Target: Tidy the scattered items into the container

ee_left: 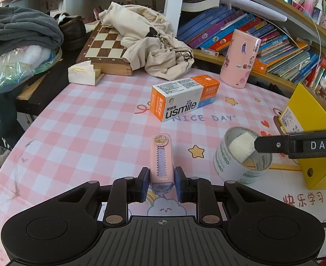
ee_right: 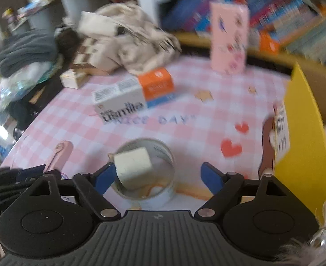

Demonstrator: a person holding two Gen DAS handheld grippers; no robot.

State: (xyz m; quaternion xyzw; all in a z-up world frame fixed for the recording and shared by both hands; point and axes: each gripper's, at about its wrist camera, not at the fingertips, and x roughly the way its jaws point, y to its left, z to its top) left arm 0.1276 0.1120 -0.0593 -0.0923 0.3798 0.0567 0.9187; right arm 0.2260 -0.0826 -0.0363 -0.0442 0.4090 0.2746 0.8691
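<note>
Left wrist view: the left gripper is clamped on a small pink case with a zigzag window and a star sticker; its blue pads press both sides of the case's near end, and the far end points across the pink checked tablecloth. Whether the case rests on the cloth or is lifted off it cannot be told. To the right stands a low white round tin, open at the top, with a white block leaning inside it. A black finger of the right gripper reaches in from the right edge, its tip against the block; the rest is cut off. Farther back lies an orange and white toothpaste box, and behind it a tall pink canister stands. A yellow box is partly cut off at the right.

Right wrist view: the picture is blurred by motion. The right gripper has its jaws apart over the tin. The block sits tilted in the tin beside the left pad; contact cannot be made out. The pink case shows at the left, partly hidden behind the left gripper.
</note>
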